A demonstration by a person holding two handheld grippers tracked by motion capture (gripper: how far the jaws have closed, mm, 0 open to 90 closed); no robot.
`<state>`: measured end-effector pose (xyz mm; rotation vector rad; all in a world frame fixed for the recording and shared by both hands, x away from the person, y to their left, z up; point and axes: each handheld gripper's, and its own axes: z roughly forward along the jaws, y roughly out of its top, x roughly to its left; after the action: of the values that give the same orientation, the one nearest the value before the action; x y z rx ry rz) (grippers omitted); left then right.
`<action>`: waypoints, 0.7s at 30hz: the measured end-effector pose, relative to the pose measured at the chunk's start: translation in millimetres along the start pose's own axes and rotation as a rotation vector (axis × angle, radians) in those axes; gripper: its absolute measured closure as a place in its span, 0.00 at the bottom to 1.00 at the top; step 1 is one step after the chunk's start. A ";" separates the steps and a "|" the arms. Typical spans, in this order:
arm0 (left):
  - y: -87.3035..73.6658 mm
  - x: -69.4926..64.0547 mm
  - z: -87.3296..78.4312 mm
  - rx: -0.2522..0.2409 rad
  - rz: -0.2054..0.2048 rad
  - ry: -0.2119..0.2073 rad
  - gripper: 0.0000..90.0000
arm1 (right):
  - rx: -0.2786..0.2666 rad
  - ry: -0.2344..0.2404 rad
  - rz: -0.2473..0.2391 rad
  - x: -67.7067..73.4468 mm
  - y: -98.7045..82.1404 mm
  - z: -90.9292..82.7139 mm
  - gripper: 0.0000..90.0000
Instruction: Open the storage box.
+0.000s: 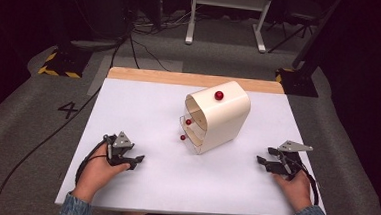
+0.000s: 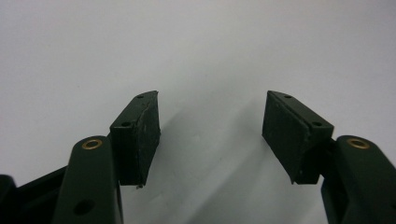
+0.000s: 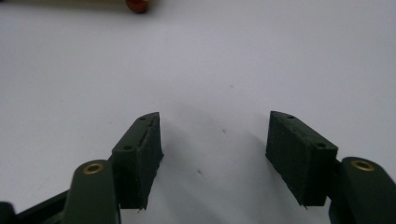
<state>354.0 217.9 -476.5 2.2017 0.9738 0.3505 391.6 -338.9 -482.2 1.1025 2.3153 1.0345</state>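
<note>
A cream, rounded cabinet [image 1: 223, 114] lies on the white table top [image 1: 148, 110], its open front facing left and toward me. One red knob [image 1: 219, 95] sits on its top side, and two smaller red knobs [image 1: 188, 122] show on the clear drawers at its mouth. My left gripper [image 1: 138, 161] rests on the table at the lower left, open with nothing between its pads [image 2: 140, 135]. At the lower right lies my right gripper [image 1: 261, 161], also open and empty, its pads [image 3: 140, 154] over bare white surface. A red knob [image 3: 137, 4] shows at the top edge of the right gripper view.
A wooden strip [image 1: 190, 79] runs along the table's far edge. Beyond it stand dark stands with yellow-black bases [image 1: 61, 62] and a white frame [image 1: 229, 14] on grey carpet. Cables [image 1: 41, 143] trail over the floor at the left.
</note>
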 end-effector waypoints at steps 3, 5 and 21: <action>8.3 -1.4 -11.0 -0.053 0.006 0.000 0.41 | 0.000 0.000 0.000 0.0 -0.1 0.0 0.40; 14.4 -3.4 -16.7 -0.089 0.022 -0.013 0.41 | -0.001 0.000 0.000 0.0 -0.1 0.0 0.40; 57.5 -17.2 -3.7 -0.339 0.077 -0.167 0.49 | -0.002 -0.001 -0.003 0.4 -0.3 -0.1 0.40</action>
<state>371.7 179.7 -433.5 1.9270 0.6854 0.3340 391.1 -338.8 -482.4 1.0980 2.3136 1.0351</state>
